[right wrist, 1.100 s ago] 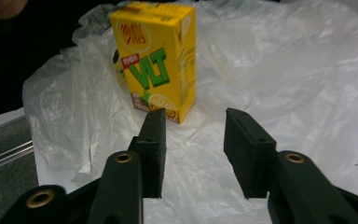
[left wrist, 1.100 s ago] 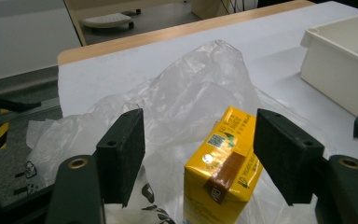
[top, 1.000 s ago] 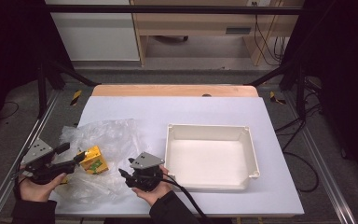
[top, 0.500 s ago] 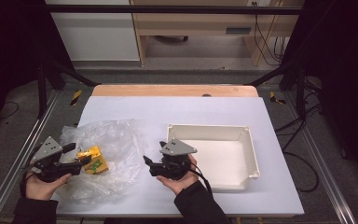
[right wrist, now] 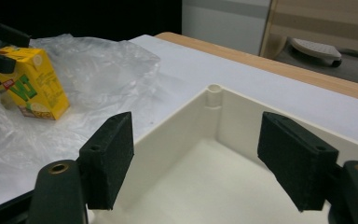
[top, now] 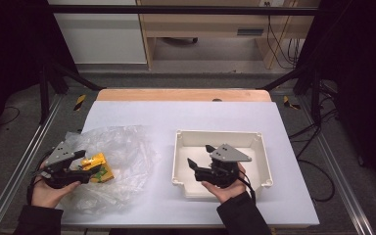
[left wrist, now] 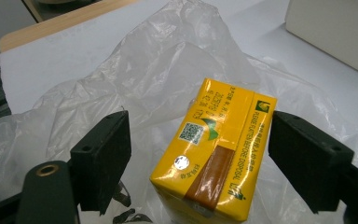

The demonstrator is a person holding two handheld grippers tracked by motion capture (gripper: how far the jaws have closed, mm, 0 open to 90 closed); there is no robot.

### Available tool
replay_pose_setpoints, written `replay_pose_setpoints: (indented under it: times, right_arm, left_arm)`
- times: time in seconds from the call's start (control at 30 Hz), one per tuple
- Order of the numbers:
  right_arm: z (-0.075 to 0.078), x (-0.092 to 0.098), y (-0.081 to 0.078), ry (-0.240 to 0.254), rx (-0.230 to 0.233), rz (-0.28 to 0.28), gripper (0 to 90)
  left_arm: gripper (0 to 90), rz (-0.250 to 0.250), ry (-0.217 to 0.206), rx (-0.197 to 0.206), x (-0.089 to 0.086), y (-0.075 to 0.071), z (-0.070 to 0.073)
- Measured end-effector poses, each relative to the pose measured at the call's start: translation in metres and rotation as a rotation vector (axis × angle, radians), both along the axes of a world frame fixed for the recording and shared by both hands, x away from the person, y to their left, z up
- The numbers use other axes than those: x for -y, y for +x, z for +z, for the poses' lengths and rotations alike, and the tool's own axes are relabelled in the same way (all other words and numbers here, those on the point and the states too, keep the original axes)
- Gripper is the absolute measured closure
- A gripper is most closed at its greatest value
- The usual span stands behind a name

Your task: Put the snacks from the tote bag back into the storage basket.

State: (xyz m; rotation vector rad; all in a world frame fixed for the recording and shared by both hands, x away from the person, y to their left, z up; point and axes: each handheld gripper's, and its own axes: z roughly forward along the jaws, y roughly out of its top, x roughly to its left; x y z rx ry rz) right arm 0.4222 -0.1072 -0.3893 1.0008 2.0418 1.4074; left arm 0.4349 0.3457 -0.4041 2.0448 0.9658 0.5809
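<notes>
A yellow drink carton (top: 97,165) lies on a crumpled clear plastic bag (top: 125,149) at the table's left. My left gripper (top: 85,169) is open around it. In the left gripper view the carton (left wrist: 219,154) sits between the two pads with a gap on each side; these jaws have just been opening. My right gripper (top: 200,155) hovers over the near left part of the white tray (top: 260,142), open, its jaws just widened, nothing between them. The right gripper view looks across the tray's wall (right wrist: 186,116) toward the carton (right wrist: 37,88) and bag (right wrist: 102,65).
The white table ends in a wooden strip (top: 181,94) at the back. Metal frame rails (top: 24,161) run along both sides. Bare white surface (top: 200,115) lies behind the bag and tray.
My right gripper has moved right, from the bag's edge to above the tray, with its jaws spreading. The left gripper has stayed by the carton and opened a little wider.
</notes>
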Motion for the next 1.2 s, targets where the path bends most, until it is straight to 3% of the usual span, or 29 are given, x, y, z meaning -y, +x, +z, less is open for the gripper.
replay_pose_setpoints:
  times: [0.33, 0.5, 1.2]
  right_arm:
    - [-0.005, 0.063, -0.012, -0.014, 0.001, -0.104, 25.2]
    - [-0.008, 0.084, -0.016, -0.001, -0.002, -0.142, 24.9]
    - [-0.019, 0.109, -0.015, -0.026, -0.043, -0.203, 24.4]
  left_arm:
    - [25.0, -0.029, 0.019, -0.031, 0.005, 0.005, -0.005]
    - [26.7, -0.043, 0.02, -0.04, 0.006, 0.008, -0.009]
    - [34.8, -0.075, 0.03, -0.066, 0.002, 0.006, -0.012]
